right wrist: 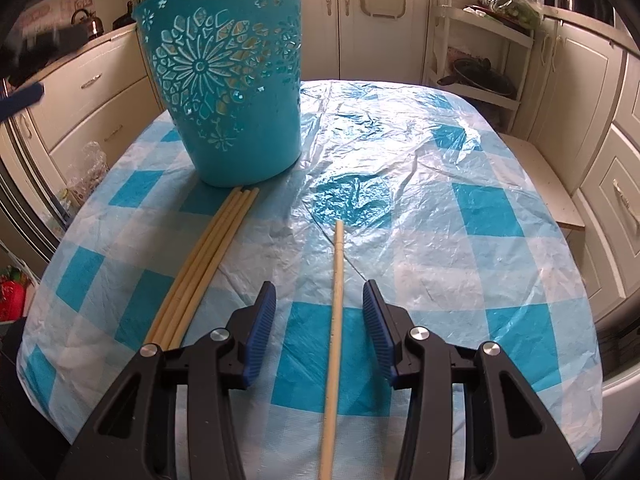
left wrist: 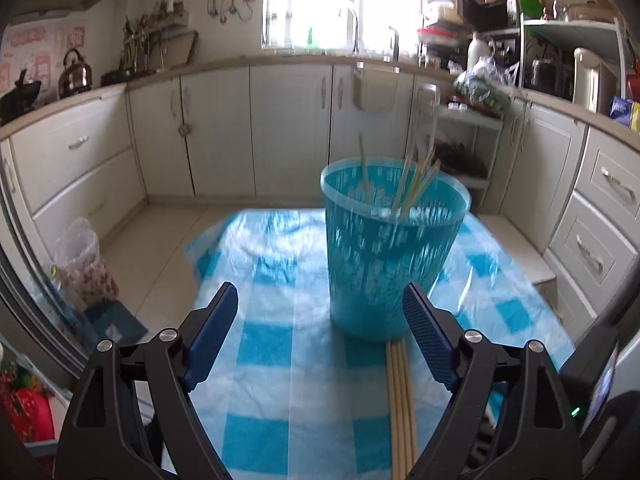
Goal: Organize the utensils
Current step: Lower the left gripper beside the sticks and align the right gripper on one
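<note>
A blue cut-out plastic basket [left wrist: 390,252] [right wrist: 232,76] stands on the blue-and-white checked tablecloth [right wrist: 440,220] and holds several chopsticks [left wrist: 416,184]. A bundle of pale chopsticks [right wrist: 208,256] [left wrist: 400,404] lies on the cloth with its tips against the basket's base. One single chopstick [right wrist: 336,312] lies apart, running between the fingers of my right gripper [right wrist: 319,292], which is open around it without touching. My left gripper [left wrist: 320,292] is open and empty, just in front of the basket, left of the bundle.
White kitchen cabinets [left wrist: 220,128] ring the table. A white shelf cart [right wrist: 480,52] stands behind the table at the right. Bags [left wrist: 84,264] sit on the floor at the left. A low step [right wrist: 548,184] lies by the table's right edge.
</note>
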Motion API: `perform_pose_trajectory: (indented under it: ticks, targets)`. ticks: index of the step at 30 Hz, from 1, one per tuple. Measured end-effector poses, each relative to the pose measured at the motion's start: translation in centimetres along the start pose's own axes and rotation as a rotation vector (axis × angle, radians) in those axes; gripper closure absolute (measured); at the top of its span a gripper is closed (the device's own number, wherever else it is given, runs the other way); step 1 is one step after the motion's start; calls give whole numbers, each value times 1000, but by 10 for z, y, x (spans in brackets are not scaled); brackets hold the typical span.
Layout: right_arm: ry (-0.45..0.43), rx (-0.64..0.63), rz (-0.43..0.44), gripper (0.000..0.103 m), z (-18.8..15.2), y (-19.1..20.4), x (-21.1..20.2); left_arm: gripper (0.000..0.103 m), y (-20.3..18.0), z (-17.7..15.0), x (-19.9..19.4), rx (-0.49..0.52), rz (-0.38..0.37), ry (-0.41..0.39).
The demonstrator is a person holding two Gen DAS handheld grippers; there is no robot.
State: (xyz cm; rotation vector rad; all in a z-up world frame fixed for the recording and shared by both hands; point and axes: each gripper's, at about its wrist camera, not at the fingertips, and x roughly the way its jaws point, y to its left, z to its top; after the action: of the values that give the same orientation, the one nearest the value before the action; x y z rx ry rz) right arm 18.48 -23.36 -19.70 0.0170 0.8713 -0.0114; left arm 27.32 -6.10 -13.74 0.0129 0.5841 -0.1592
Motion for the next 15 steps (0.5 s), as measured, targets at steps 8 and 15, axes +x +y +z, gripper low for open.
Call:
perform_pose_trajectory:
  ticks: [8,15]
  targets:
    - [0,-28,-24,72,0,2,0,18,4,-39,40,-2,4,123]
    - [8,-48,-3,91,-1,7,-2,15,2,-60,58,-8,0,186]
